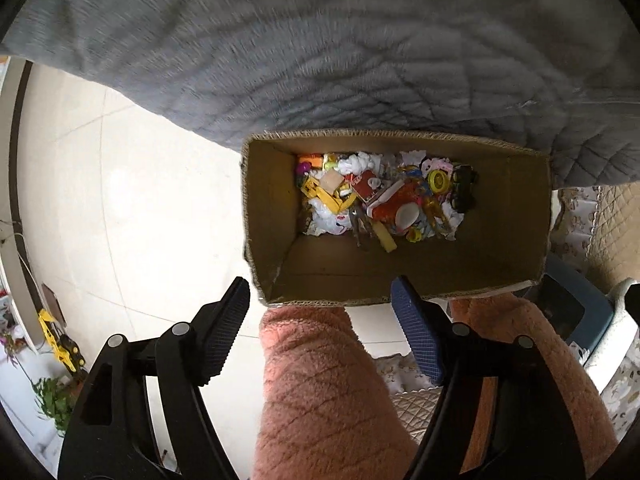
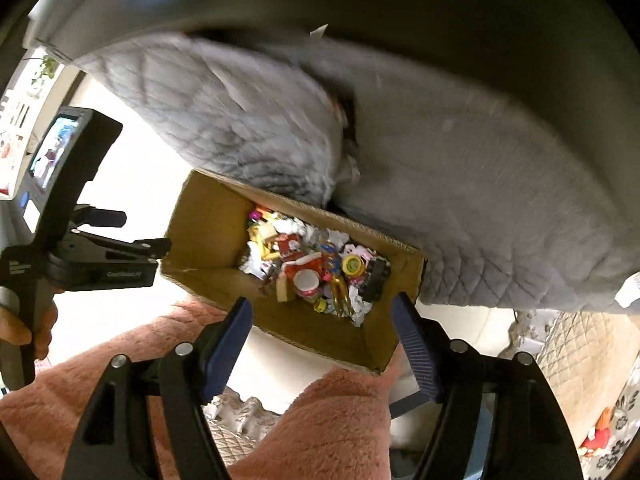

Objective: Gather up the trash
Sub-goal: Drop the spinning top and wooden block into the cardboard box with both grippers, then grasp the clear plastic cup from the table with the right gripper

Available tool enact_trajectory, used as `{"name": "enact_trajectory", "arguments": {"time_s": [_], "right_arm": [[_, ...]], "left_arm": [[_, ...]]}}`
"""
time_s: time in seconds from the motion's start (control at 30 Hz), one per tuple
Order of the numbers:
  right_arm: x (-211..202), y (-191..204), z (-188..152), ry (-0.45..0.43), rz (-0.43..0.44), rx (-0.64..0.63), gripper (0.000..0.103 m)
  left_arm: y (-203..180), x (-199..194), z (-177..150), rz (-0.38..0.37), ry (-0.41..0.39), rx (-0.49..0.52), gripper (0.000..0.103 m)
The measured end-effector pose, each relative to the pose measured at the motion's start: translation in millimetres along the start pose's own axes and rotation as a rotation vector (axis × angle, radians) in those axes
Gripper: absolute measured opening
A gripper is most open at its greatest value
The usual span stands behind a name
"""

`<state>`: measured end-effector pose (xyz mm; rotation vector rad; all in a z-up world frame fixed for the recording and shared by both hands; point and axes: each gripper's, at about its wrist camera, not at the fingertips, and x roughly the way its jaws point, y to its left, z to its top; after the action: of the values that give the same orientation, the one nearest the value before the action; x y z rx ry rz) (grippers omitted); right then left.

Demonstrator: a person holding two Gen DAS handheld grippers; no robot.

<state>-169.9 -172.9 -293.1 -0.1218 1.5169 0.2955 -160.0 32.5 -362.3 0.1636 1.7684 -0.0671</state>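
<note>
Both grippers hang over an open brown cardboard box [image 1: 400, 264] that stands on the pale tiled floor [image 1: 160, 200], its far rim tucked against a grey quilted cover [image 1: 320, 60] at twelve o'clock. The person's knees in pink fleece trousers [image 1: 320, 380] sit at six o'clock, just beside the near rim.

The left gripper [image 1: 320, 328] has its fingers [image 1: 224, 336] spread wide with nothing between them; they sit outside the near rim, above one knee. The right gripper [image 2: 322, 344] is likewise spread and empty, its fingers [image 2: 416, 352] framing the near wall of the box. In the right wrist view the left gripper shows at nine o'clock, held in a hand [image 2: 28, 328].

The collected trash [image 1: 380, 196] lies at the bottom of the box: crumpled white paper, a red printed wrapper [image 1: 396, 200], yellow plastic pieces and a black toy car [image 1: 464, 192] at three o'clock of the heap. It fills only the floor of the box; the walls rise well clear.

This looks like the moment just after a drop, so the sound move is probably to lift both grippers straight up, keeping the fingers apart so that no pad catches the cardboard rim and tips the box. A yellow toy digger [image 1: 60, 344] on the floor at eight o'clock in the left view may be a next candidate, though whether it counts as trash I cannot tell.
</note>
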Motion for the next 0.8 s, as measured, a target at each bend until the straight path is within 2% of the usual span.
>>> {"name": "enact_trajectory", "arguments": {"time_s": [0.1,0.17,0.27,0.33,0.4,0.43,0.5,0.57,0.7,0.8], "right_arm": [[-50,10,5,-0.050,0.065,-0.033,0.071],[-98,15,11,-0.116,0.135,-0.054,0.071],[-169,12,33,-0.269,0.223,-0.054,0.082],[-203,0,55,-0.372,0.225,-0.043,0.085],[-221,-17,79,-0.454,0.180,-0.015,0.086],[-228,-35,98,-0.500,0.135,0.027,0.086],[-230,-62,129,-0.534,0.091,0.096,0.086],[-225,-99,171,-0.563,0.039,0.172,0.082],[-193,-158,255,-0.527,-0.027,0.312,0.064],[-183,-190,287,-0.544,-0.094,0.392,0.063]], "left_arm": [[4,-40,-11,-0.014,-0.045,0.021,0.072],[10,-86,-23,-0.024,-0.124,0.050,0.072],[14,-142,-37,-0.017,-0.242,0.078,0.072],[17,-183,-43,-0.002,-0.345,0.079,0.081],[15,-209,-46,0.003,-0.421,0.073,0.084],[15,-225,-46,-0.001,-0.465,0.070,0.084],[15,-243,-45,-0.022,-0.513,0.060,0.084],[15,-259,-43,-0.042,-0.554,0.041,0.084],[18,-265,-40,-0.049,-0.561,0.003,0.084],[27,-261,-42,-0.052,-0.545,-0.044,0.084]]}}
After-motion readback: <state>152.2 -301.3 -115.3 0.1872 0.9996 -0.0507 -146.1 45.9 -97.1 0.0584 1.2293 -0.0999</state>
